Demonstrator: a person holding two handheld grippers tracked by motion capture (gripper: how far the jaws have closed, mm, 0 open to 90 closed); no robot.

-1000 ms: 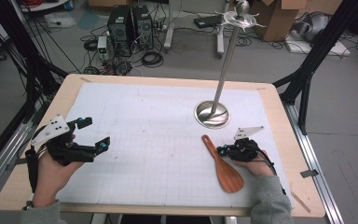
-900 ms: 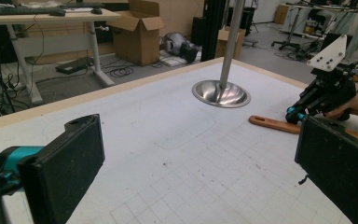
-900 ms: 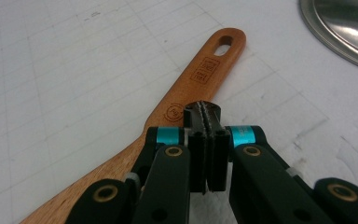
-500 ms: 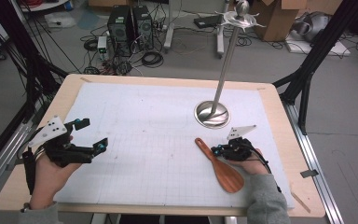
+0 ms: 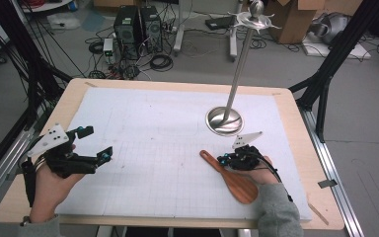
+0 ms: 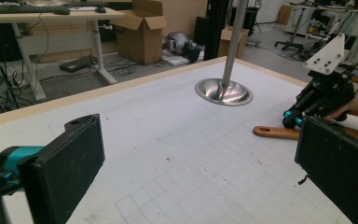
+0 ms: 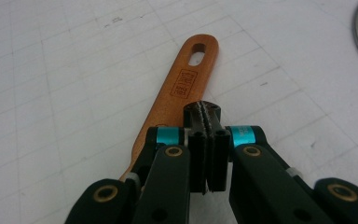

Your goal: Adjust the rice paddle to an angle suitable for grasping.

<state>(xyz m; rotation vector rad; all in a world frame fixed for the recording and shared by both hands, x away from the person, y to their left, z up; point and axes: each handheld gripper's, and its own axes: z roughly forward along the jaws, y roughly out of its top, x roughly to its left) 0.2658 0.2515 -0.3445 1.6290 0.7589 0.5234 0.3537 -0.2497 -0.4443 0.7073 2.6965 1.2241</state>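
We have the right gripper (image 5: 223, 160) with its jaws pressed together, over the handle of the wooden spatula (image 5: 229, 176); whether they pinch the handle edge we cannot tell. The spatula lies on the white mat (image 5: 143, 128), near the metal stand base (image 5: 224, 120). Its long axis runs diagonally: holed handle end toward the table's middle, blade toward us. To lift well, we should keep the spatula level. The left gripper (image 5: 94, 143) hovers with jaws apart, empty.
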